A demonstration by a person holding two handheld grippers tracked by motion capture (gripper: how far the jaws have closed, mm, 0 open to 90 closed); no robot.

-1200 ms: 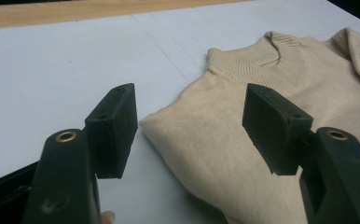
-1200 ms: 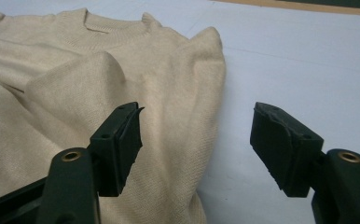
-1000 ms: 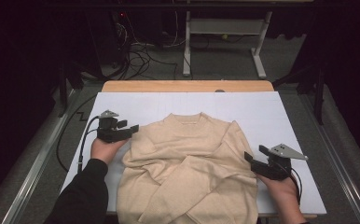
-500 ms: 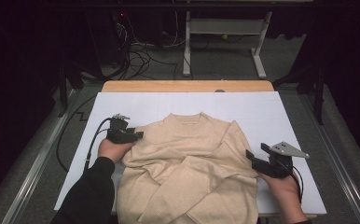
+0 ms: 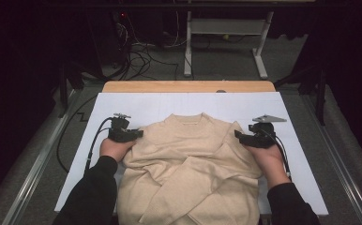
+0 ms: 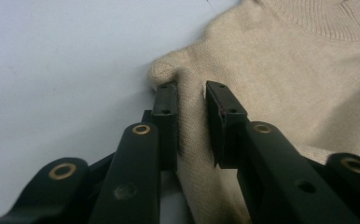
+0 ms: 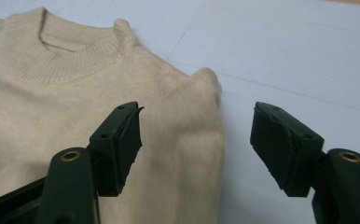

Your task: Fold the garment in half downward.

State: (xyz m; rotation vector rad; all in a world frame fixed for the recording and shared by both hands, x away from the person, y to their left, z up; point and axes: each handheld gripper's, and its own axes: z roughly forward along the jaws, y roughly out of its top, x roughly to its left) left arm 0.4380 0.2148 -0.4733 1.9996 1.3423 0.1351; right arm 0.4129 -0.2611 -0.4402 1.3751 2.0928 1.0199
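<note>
White sheeting covered the surface (image 5: 123, 105), with a wooden strip along its far edge and dark floor with cables beyond. At the left, the left claw (image 6: 191, 95) had just been closing, and its 2 black jaws pinched a raised fold of fabric at the sweater's (image 5: 188, 173) shoulder edge. That beige knit sweater lay flat in the middle of the surface, collar (image 5: 188, 121) toward the far side, sleeves crossed over its front. At the right, the right claw (image 7: 197, 140) stood with its jaws apart, astride the other shoulder edge: 1 jaw over the knit, the other over bare sheeting, neither pad pressing the fabric.
</note>
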